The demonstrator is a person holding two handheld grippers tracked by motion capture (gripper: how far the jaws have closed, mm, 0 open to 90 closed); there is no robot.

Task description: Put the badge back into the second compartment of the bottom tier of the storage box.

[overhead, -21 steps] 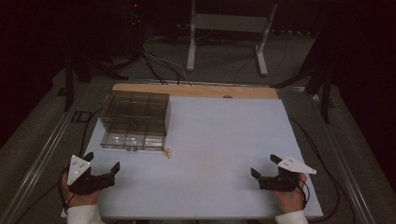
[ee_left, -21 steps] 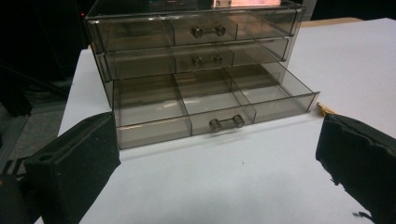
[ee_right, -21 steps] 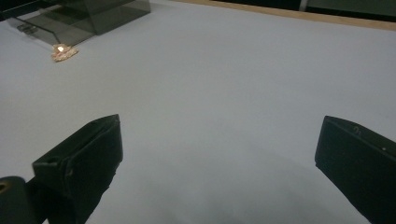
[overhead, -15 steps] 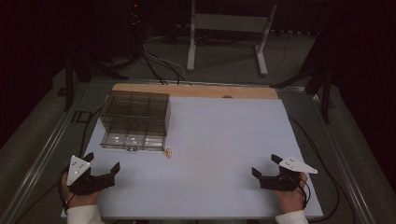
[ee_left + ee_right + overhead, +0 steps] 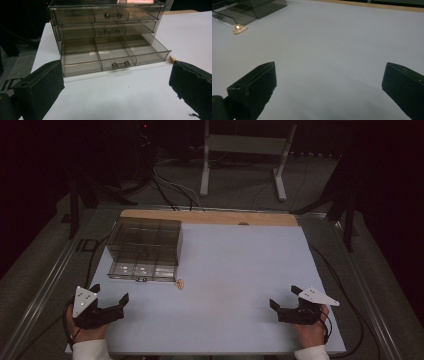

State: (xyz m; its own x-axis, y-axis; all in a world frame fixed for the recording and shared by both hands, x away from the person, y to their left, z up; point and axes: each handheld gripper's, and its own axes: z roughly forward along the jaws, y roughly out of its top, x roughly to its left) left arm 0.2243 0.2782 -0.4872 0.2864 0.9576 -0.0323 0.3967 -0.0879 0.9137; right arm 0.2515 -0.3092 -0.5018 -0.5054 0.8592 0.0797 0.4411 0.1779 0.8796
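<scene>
Presently on view: one smoky transparent plastic three-drawer organiser (image 5: 145,250), standing toward the table's far left corner, its front facing the near edge. The high view gives only its top and a strip of the pulled-out bottom drawer; the left gripper view shows all three drawer fronts stacked, each with a small two-knob handle, and the bottom drawer (image 5: 112,53) drawn forward. That drawer is split into compartments, and those that can be seen are bare; the two upper drawers sit pushed in, their contents too dim to tell.

One small orange-pink object (image 5: 180,284), lying on the pale grey-white tabletop (image 5: 240,270) just beside the open drawer's right front corner. The right gripper view shows it best, as a bright crumpled scrap (image 5: 239,29); the left gripper view catches only a sliver of it.

Left gripper (image 5: 107,300), black, with a grey three-cornered plate, near the table's near left corner, jaws spread wide with nothing between them, pointed at the organiser.

Right gripper (image 5: 285,297), same make, near the near right corner, jaws likewise spread and holding nothing.

Open room: the whole middle and right of the tabletop, out to the wooden strip (image 5: 210,217) along the far edge, lies between the grippers and the organiser.
</scene>
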